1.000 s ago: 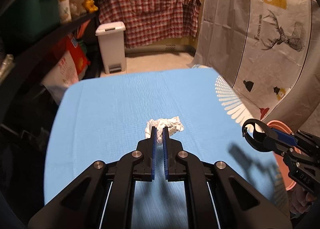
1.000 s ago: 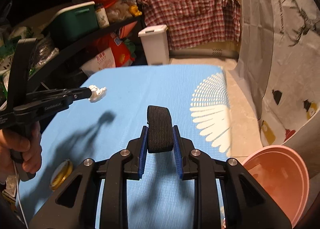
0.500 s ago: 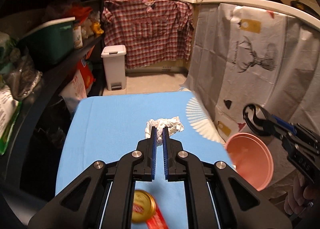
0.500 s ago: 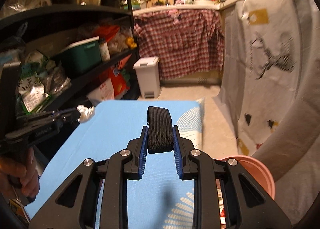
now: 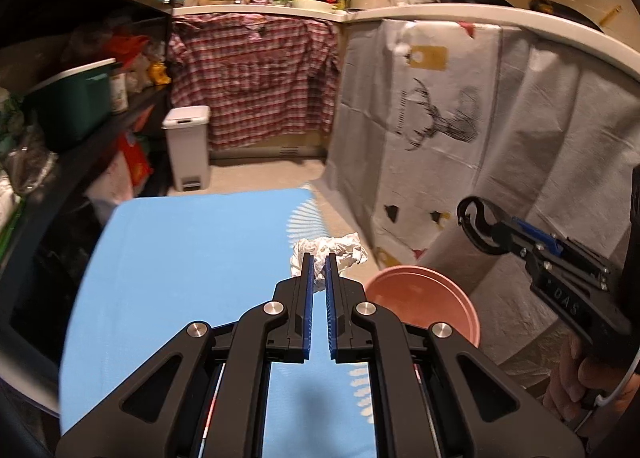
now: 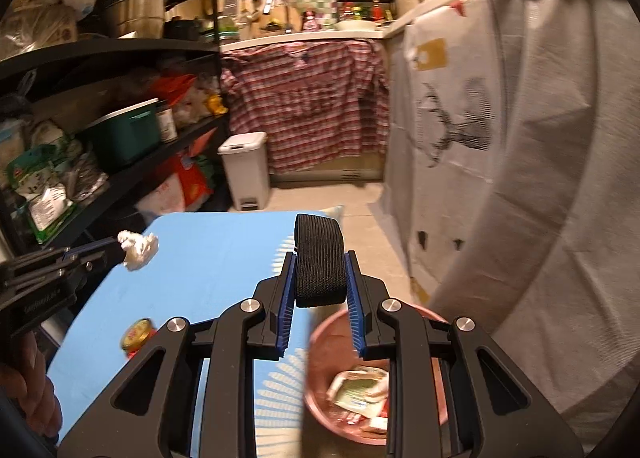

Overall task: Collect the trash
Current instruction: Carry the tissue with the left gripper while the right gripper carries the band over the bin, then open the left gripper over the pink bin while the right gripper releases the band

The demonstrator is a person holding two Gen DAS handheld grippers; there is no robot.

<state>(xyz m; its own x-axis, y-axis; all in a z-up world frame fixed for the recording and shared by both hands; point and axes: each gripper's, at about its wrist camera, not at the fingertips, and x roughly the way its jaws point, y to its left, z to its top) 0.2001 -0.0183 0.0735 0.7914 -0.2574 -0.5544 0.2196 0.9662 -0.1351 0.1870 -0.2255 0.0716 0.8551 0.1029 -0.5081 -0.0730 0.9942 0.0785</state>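
Midway, I judge: the left gripper (image 5: 318,258) has its jaws clenched on the tissue (image 5: 340,248); the right gripper (image 6: 320,278) grips a black band (image 6: 319,262) — bin (image 6: 320,342) at 6 o'clock already holds wrappers; a can (image 6: 138,334) remains on the surface (image 5: 192,258).

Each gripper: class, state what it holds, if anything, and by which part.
Left gripper pinches a crumpled white tissue by its near edge. Right gripper clamps a black elastic band across its flat sides.

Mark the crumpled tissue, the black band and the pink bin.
Crumpled tissue (image 5: 344,248), left wrist view, its middle.
Black band (image 6: 319,258), right wrist view, its ribbed face.
Pink bin (image 5: 420,298), left wrist view, its inner wall.
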